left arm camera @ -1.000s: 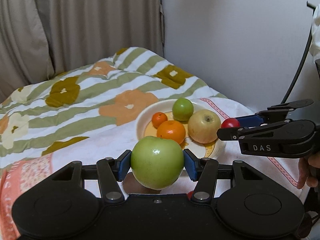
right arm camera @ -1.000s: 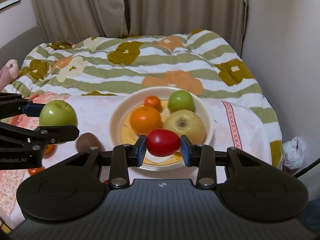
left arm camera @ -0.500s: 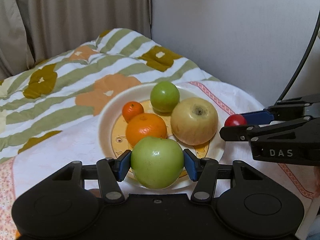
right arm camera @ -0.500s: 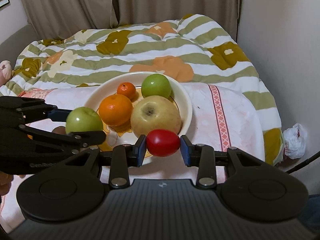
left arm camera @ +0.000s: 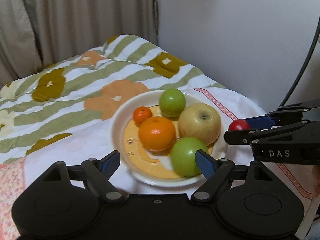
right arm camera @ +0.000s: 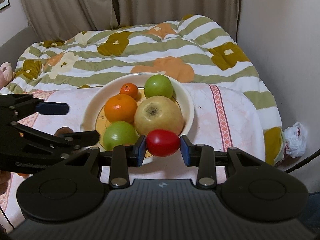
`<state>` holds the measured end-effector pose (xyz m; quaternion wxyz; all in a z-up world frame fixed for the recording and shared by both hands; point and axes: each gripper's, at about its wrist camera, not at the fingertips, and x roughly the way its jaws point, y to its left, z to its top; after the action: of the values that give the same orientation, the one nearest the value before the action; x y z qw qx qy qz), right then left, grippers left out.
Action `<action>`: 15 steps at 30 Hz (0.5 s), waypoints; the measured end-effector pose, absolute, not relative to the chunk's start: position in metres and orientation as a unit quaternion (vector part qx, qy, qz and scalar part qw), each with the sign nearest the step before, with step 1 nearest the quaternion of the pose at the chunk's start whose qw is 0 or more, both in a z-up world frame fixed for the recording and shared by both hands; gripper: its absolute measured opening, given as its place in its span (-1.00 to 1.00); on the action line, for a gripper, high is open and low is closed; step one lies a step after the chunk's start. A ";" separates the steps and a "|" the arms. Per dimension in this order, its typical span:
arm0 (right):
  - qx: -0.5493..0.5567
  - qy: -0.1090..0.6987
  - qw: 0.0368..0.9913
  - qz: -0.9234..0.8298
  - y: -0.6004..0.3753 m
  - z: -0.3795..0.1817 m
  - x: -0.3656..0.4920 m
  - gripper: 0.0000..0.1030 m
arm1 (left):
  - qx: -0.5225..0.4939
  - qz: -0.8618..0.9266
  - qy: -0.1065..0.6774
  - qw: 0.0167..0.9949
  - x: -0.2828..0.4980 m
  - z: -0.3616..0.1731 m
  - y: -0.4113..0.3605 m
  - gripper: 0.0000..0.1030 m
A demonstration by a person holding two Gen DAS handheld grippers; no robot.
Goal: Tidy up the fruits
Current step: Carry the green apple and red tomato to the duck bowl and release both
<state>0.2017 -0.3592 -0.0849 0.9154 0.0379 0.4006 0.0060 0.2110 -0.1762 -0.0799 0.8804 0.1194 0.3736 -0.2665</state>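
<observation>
Green apple (left arm camera: 186, 156) on plate (left arm camera: 118, 120)

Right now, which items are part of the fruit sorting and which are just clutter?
Task items:
- plate
- near green apple, released on the plate
- far green apple
- yellow apple
- large orange
- small mandarin
- red tomato, between the right gripper pads
- left gripper, open

Bystanders:
- floral quilt
- curtains
- crumpled bag

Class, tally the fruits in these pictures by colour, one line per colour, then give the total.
Green: 2, the near green apple and the far green fruit
Orange: 2, the large orange and the small mandarin
Yellow: 1, the yellow apple
Red: 1, the red tomato
Total: 6
</observation>
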 end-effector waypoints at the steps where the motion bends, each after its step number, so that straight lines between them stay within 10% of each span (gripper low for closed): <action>1: 0.038 0.400 0.916 0.007 -0.357 -0.084 0.201 -0.01 | 0.119 -0.261 0.371 0.883 0.208 -0.077 -0.172 0.76; 15: 0.031 0.401 0.915 0.027 -0.339 -0.098 0.206 0.00 | 0.126 -0.209 0.364 0.899 0.182 -0.071 -0.139 0.84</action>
<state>0.2063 -0.3386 -0.0977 0.9150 0.0313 0.4014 0.0270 0.1819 -0.1391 -0.0714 0.8986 0.1261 0.3644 -0.2093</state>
